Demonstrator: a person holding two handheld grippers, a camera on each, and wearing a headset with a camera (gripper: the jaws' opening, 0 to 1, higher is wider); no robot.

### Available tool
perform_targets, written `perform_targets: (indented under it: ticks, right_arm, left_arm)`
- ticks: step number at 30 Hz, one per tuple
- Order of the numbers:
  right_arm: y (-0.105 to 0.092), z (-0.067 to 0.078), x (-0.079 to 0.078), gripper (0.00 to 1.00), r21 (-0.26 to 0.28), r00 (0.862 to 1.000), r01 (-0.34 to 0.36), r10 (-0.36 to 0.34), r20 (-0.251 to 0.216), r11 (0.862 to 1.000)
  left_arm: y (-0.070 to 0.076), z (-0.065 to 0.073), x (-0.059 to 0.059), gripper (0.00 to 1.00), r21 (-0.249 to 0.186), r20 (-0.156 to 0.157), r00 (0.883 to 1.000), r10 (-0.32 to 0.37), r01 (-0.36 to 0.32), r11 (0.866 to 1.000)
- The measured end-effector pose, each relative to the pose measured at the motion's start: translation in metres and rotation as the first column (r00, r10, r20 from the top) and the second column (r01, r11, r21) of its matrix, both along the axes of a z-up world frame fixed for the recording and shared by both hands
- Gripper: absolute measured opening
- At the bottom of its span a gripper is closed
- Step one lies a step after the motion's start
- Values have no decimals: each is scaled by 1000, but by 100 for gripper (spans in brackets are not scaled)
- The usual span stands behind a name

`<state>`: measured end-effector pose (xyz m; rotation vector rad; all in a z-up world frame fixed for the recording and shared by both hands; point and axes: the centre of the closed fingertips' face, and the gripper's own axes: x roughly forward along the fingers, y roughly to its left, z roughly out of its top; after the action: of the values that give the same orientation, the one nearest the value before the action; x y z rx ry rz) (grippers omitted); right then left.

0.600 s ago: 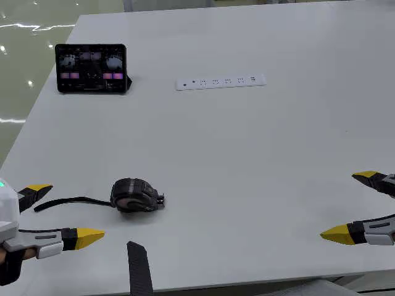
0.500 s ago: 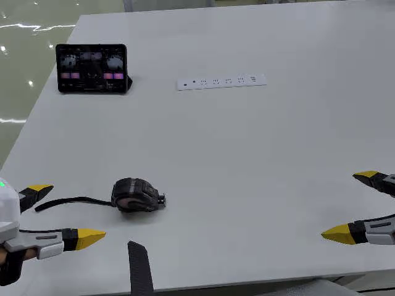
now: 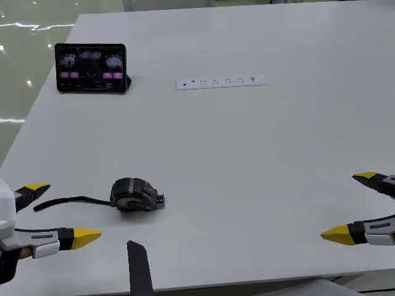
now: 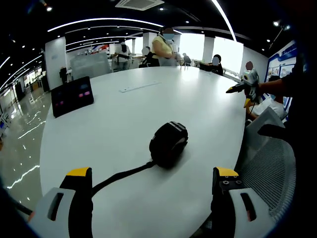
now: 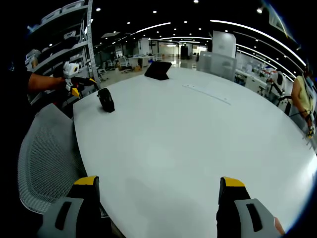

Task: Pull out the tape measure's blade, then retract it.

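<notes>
A black tape measure (image 3: 136, 195) lies on the white table (image 3: 247, 142) near its front left, its black wrist strap (image 3: 68, 201) trailing left. In the left gripper view the tape measure (image 4: 169, 143) sits just ahead of the jaws with the strap (image 4: 121, 174) running back between them. My left gripper (image 3: 57, 211) is open, left of the case, around the strap's end. My right gripper (image 3: 358, 205) is open at the table's front right, far from the tape measure (image 5: 106, 99), with nothing between its jaws. The left gripper (image 5: 78, 85) shows small in the right gripper view.
A tablet (image 3: 91, 68) with a lit screen stands at the back left. A white power strip (image 3: 220, 81) lies at the back centre. A mesh chair back (image 3: 140, 269) pokes up at the front edge. People stand beyond the table (image 4: 163, 47).
My left gripper has drawn slightly left and down, away from the tape measure. The right gripper and the tape measure have not moved.
</notes>
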<state>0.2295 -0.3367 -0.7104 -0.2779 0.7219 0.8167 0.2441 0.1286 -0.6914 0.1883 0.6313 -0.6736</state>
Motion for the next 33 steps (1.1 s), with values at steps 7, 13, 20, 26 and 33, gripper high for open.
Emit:
perform_targets:
  ticks: [7,13,20,26,33]
  right_arm:
    - [2,4,5,99,18,1000,7,-7,16,1000]
    - [10,6,4,99,41,1000,-8,8,5,999]
    - [24,11,5,99,48,999,-49,49,16,998]
    - [33,15,8,99,44,996,-84,82,30,995]
    - [44,22,15,99,34,990,-127,124,71,991]
  left_arm:
    - [0,3,2,99,9,12,1000,-20,20,1000]
    - [-3,1,2,99,10,-19,998,-54,54,998]
    - [-10,4,7,99,33,-30,993,-112,113,993]
    - [-17,8,13,99,68,-34,983,-178,180,981]
    - [-21,9,21,99,156,-27,962,-273,273,949]
